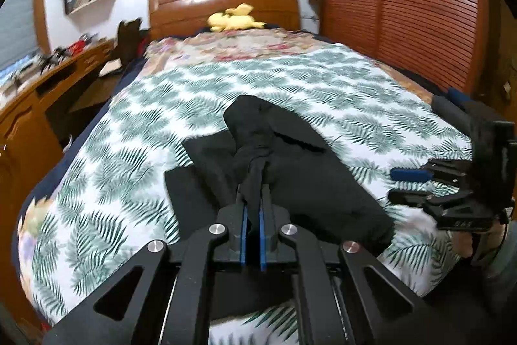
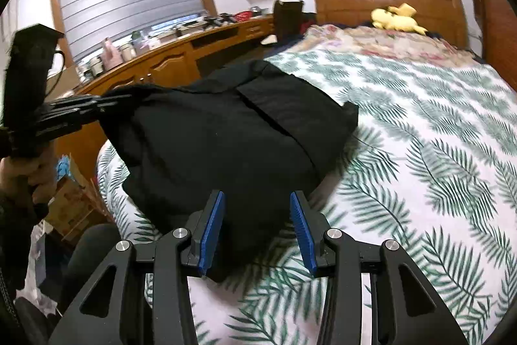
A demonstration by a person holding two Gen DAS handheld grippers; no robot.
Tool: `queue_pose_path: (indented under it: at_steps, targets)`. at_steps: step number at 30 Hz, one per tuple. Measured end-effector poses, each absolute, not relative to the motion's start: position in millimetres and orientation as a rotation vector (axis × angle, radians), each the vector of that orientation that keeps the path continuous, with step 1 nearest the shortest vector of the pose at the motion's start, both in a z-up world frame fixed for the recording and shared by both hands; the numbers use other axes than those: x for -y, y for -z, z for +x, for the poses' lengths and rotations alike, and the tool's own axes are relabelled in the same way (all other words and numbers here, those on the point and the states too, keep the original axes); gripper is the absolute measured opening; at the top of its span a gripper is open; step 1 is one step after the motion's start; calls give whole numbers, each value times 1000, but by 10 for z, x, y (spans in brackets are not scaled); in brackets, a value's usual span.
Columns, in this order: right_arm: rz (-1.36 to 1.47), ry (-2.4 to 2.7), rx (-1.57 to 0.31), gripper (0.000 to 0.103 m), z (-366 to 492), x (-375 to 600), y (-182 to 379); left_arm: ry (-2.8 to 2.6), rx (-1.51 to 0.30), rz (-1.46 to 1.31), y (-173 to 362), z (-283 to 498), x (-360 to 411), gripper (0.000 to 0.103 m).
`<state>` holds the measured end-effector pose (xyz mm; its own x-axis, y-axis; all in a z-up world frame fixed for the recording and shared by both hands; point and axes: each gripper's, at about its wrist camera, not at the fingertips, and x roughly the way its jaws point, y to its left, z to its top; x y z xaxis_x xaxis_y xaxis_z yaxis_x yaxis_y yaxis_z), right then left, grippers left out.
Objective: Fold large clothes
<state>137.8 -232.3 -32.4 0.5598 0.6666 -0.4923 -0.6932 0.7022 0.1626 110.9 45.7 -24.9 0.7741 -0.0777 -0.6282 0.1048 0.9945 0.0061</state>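
Black garment [image 2: 226, 134] is lying half-folded near the bed's [image 2: 420, 151] foot edge, towards its left side. Left gripper [image 1: 255, 183] is pinching a bunched fold tight, prob to carry it across. Right gripper [image 2: 257, 212] is hovering at the near hem w/ jaws wide apart, holding nothing.

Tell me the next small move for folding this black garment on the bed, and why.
Probably bring the right tool forward and close it on the black fabric garment. Its blue pads are apart with the near edge lying between them, while the left tool already pinches a bunched fold, lifted off the fern-print bedspread. A second grip would let both lift together.
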Motion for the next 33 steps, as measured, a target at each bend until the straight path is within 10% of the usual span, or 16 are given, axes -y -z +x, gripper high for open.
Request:
queue_pose_path:
  at_steps: [30, 33]
  targets:
    - [-196, -836, -736, 37, 1741, 1388, 750, 29, -815, -49, 1059, 847, -882, 7]
    - [-174, -835, -717, 37, 1730, 1440, 696, 16, -812, -30, 1016, 811, -877, 27]
